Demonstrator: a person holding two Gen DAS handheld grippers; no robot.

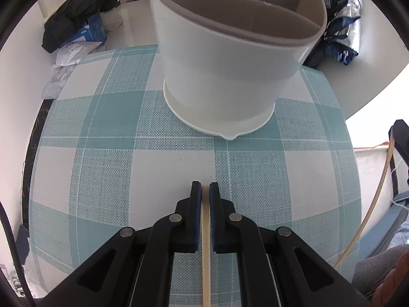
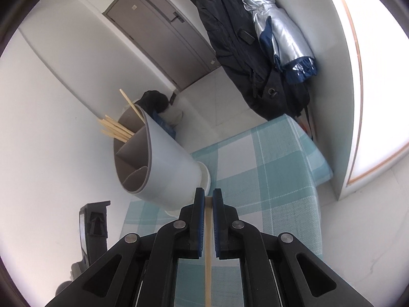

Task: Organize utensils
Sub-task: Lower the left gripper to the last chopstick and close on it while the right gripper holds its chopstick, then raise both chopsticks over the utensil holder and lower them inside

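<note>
Chopsticks in both grippers here! The left gripper (image 1: 205, 184) points steeply down over the teal-and-white checked tablecloth (image 1: 102, 133), its blue-padded jaws pinched on a slim pale wooden chopstick (image 1: 206, 255) that runs back between them toward the camera. The right gripper (image 2: 208, 192) is clamped the same way on a second pale wooden chopstick (image 2: 208, 250), aimed out across the table.

Straight ahead of both stands the target: a white plastic utensil holder with a grey divided interior (image 1: 230, 71), on the cloth. In the right wrist view a bundle of matching wooden chopsticks (image 2: 116, 128) leans in its far compartment, their ends above the rim; the nearer compartments look empty from here.

How will these handle? Light, stiff and narrow, I'd say, so little force is needed, but a smooth round stick can pivot or slide between flat pads. Both are gripped near one end, which leaves a long tail to swing, so I'd expect steady wrists to be called for. The likely next move is tipping each stick upright and dropping it in with the bundle. The holder looks light too, so a nudge on its rim could shift it.
</note>
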